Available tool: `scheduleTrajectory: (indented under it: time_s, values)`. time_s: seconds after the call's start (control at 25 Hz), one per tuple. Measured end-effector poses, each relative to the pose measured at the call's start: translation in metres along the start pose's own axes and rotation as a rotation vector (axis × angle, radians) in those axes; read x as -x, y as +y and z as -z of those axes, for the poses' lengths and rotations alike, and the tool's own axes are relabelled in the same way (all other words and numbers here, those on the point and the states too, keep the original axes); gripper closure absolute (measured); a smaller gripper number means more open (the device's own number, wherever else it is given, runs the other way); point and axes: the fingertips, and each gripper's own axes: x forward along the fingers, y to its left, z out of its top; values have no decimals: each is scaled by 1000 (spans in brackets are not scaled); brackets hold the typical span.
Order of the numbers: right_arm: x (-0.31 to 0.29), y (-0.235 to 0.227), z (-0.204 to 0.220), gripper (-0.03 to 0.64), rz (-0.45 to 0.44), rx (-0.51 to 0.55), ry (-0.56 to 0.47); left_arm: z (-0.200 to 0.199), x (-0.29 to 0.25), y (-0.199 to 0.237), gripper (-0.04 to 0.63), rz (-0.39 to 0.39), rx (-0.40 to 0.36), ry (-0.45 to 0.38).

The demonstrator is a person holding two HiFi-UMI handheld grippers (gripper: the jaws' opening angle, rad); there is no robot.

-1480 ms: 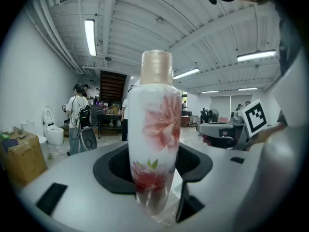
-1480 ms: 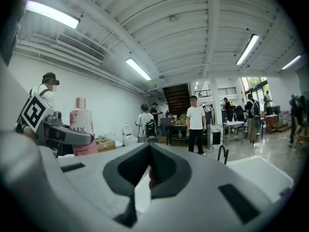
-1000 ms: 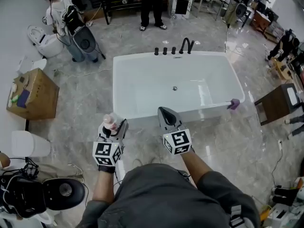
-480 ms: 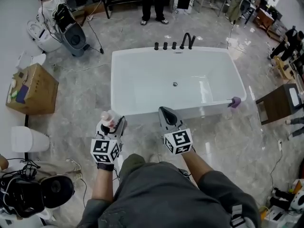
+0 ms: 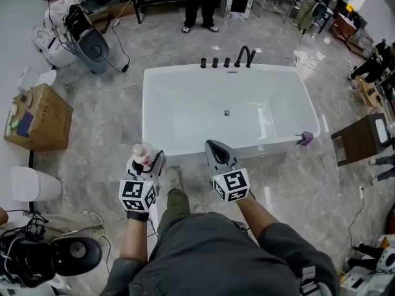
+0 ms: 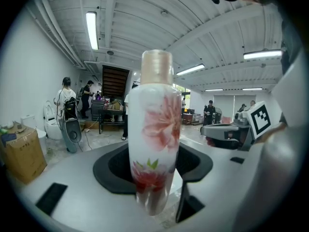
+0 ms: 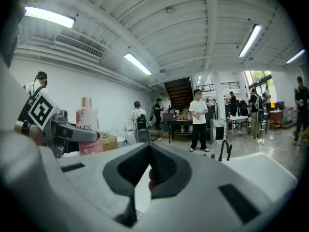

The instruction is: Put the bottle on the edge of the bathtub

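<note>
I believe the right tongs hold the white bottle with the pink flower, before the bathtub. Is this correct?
No: the left tongs hold the white bottle with the pink flower, before the bathtub, as the left gripper view shows. The right tongs are shut and empty.

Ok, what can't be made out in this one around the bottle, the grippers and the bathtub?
The bottle: in the head view the left gripper hides everything below its cap; in the left gripper view its base is blurred near the lens.
A small purple thing on the bathtub rim: head view, too small to identify.
A reddish spot at the jaws of the right gripper: right gripper view, blurred, unidentifiable.
</note>
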Motion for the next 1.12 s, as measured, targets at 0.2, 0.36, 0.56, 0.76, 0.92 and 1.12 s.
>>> scheduleTrajectory:
  time_s: [0.2,0.36,0.56,0.76,0.92,1.12]
  values:
    - [-39,-13,-6,617,14,7,10,-4,-37,27,370,17,9,9]
    - [-80,-29,-12,617,34,9,19,-10,-77,52,370,43,12,19]
    - [-137,-43,-17,617,66,6,41,-18,-126,90,368,81,18,31]
    - [-190,-59,-22,617,93,13,63,-26,-173,123,368,116,12,40]
    - [-233,-61,-28,617,100,10,68,-32,-204,154,368,133,11,48]
    - [-272,-75,-28,617,95,16,54,-25,-247,176,368,127,7,66]
